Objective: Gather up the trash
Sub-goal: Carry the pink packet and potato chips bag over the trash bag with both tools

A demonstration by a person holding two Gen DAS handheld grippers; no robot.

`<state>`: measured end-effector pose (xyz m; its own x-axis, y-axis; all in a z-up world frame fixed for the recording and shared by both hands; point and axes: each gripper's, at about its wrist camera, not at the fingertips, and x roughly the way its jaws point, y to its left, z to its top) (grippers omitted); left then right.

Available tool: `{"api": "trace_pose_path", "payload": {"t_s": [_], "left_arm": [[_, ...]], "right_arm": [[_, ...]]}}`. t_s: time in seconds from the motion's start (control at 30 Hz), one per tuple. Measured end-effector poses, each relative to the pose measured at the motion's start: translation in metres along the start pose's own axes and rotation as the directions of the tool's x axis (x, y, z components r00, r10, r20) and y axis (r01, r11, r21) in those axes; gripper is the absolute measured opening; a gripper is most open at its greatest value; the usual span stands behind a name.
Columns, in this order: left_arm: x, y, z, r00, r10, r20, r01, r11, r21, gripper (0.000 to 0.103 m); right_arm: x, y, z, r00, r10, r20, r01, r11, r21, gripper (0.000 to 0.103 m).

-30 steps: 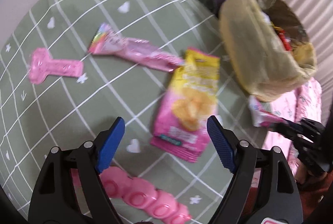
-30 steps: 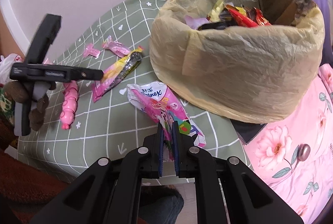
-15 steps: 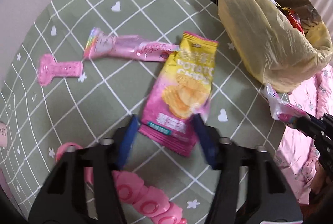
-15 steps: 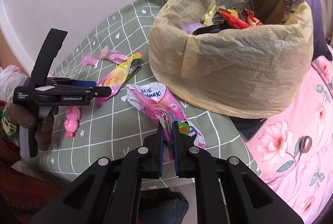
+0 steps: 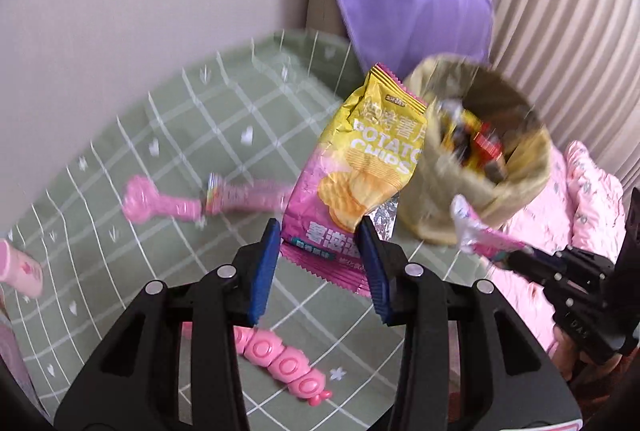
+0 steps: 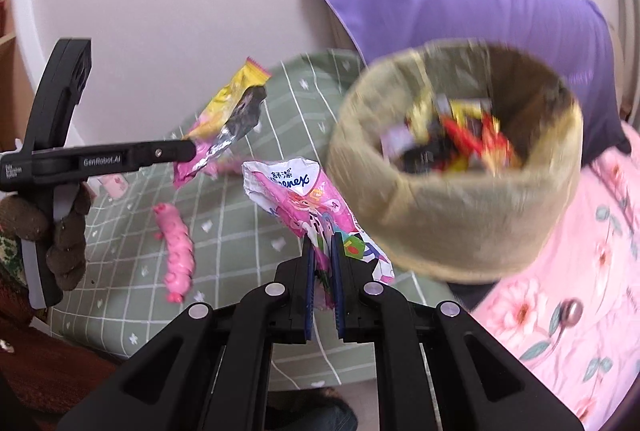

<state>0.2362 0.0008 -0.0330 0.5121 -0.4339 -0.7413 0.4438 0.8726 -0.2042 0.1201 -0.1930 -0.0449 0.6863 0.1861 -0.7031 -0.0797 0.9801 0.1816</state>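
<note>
Left wrist view: the green checked tablecloth [image 5: 168,135] spreads under and ahead of the left gripper [image 5: 318,231], and the round bin lined with a yellowish plastic bag [image 5: 472,203] stands ahead to its right, part full of wrappers. Between this gripper's blue pads hangs the yellow and pink potato chips bag [image 5: 360,159], lifted off the cloth; the jaws have just been closing and now pinch its lower end. The right gripper [image 6: 320,251] is clamped tight on a crumpled pink and white tissue wrapper [image 6: 296,195], held up just left of the bin. A pink caterpillar-shaped toy [image 5: 280,359] lies below the left gripper.
</note>
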Motion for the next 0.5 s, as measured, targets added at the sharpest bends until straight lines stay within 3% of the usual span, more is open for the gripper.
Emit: {"api": "trace_pose_path", "payload": {"t_s": [0.23,0.5], "left_arm": [[-0.035,-0.002,0.024,0.991,-0.076,0.114,0.076,0.997,0.003,0.039],[-0.055,-0.015,0.044,0.97,-0.173,0.173,0.171,0.985,0.027,0.039]], "right_arm": [[-0.037,0.007,0.039,0.992,-0.044,0.122,0.052,0.996,-0.066,0.01],[-0.084,0.006,0.079,0.959,-0.126,0.253,0.158,0.981,-0.109,0.01]]}}
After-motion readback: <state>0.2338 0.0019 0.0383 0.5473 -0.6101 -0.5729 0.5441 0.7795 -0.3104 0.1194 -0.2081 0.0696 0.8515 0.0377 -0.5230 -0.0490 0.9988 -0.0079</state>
